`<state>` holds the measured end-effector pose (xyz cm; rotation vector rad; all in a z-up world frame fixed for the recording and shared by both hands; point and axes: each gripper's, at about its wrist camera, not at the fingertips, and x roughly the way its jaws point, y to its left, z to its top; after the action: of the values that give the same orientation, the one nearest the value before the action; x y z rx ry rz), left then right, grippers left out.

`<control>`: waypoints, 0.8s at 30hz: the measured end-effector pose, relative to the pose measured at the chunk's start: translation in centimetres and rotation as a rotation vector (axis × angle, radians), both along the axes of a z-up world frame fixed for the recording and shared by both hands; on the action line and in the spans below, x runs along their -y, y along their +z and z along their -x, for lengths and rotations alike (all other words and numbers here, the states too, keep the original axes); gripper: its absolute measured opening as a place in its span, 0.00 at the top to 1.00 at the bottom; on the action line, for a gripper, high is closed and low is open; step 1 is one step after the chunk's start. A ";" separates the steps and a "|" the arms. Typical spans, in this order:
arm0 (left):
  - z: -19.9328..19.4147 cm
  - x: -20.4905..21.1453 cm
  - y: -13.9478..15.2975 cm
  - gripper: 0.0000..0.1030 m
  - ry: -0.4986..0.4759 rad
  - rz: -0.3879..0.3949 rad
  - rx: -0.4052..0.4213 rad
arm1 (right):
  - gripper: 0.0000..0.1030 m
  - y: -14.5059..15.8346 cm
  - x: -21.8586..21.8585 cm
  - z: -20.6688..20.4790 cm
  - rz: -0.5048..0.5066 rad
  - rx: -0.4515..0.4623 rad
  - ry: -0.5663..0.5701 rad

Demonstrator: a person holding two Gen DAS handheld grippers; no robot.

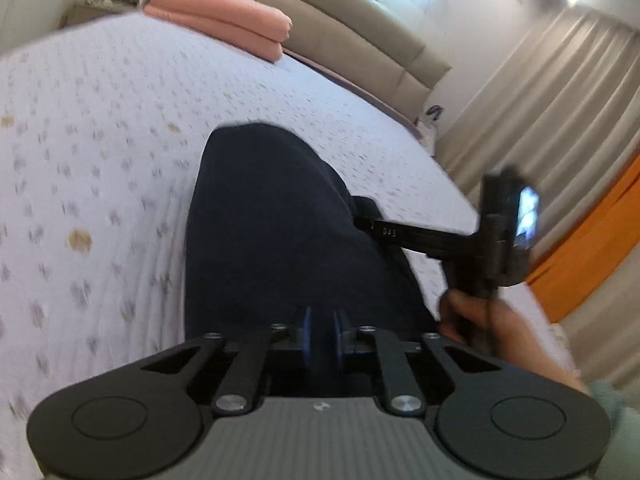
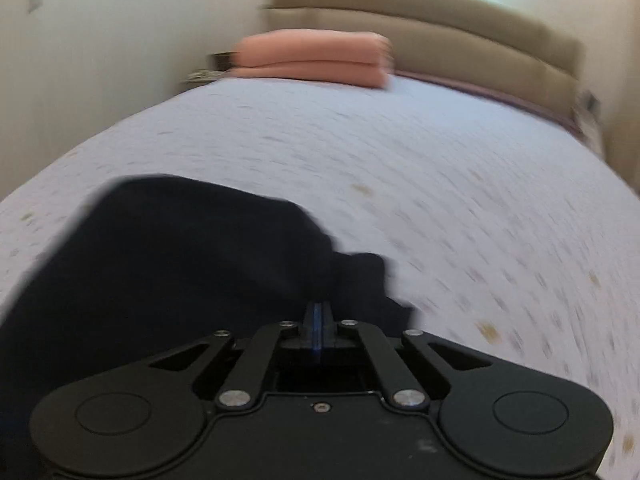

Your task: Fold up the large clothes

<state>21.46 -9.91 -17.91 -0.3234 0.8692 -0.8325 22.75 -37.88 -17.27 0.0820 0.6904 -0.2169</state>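
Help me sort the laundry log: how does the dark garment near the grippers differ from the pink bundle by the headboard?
The dark garment is navy and lies loose and uneven; the pink bundle is light salmon and neatly folded in stacked layers. The garment lies close to the left gripper and right gripper, while the bundle sits untouched at the far end. Both rest on the patterned bedspread.

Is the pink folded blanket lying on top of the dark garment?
No, the pink folded blanket lies far off near the headboard, while the dark garment lies apart on the bedspread.
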 end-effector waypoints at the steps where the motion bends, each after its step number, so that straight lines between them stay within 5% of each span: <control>1: 0.5 -0.8 -0.1 0.92 0.000 0.024 -0.009 | 1.00 -0.1 1.0 0.5 -0.052 0.011 -0.008; 4: 2.1 -1.9 0.3 0.92 0.016 0.015 0.027 | 1.00 2.0 1.1 2.3 -0.040 0.019 -0.066; 5: 2.6 -2.3 0.7 0.92 0.025 0.006 0.042 | 0.91 3.0 0.3 2.9 -0.019 0.038 -0.088; 9: 4.1 -1.7 2.1 0.92 0.014 -0.077 0.110 | 0.91 6.0 -3.3 7.3 -0.049 0.114 0.024; 11: 4.2 -1.5 2.3 0.92 0.028 -0.088 0.105 | 0.91 5.0 -5.1 8.3 -0.045 0.053 0.061; 17: 5.3 -1.5 2.8 0.92 0.040 -0.143 0.100 | 0.91 1.2 -5.4 12.2 -0.083 -0.094 -0.058; 21: 6.9 -2.0 3.7 0.91 0.047 -0.199 0.091 | 0.90 1.7 -4.6 15.8 -0.181 -0.173 -0.161; 24: 9.0 -2.3 5.6 0.90 0.018 -0.245 0.128 | 0.85 4.6 -6.1 18.5 -0.171 -0.149 -0.159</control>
<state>12.43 -7.62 -12.33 -0.0626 0.8362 -0.7129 4.28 -31.78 -12.71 0.2870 0.8513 -0.3182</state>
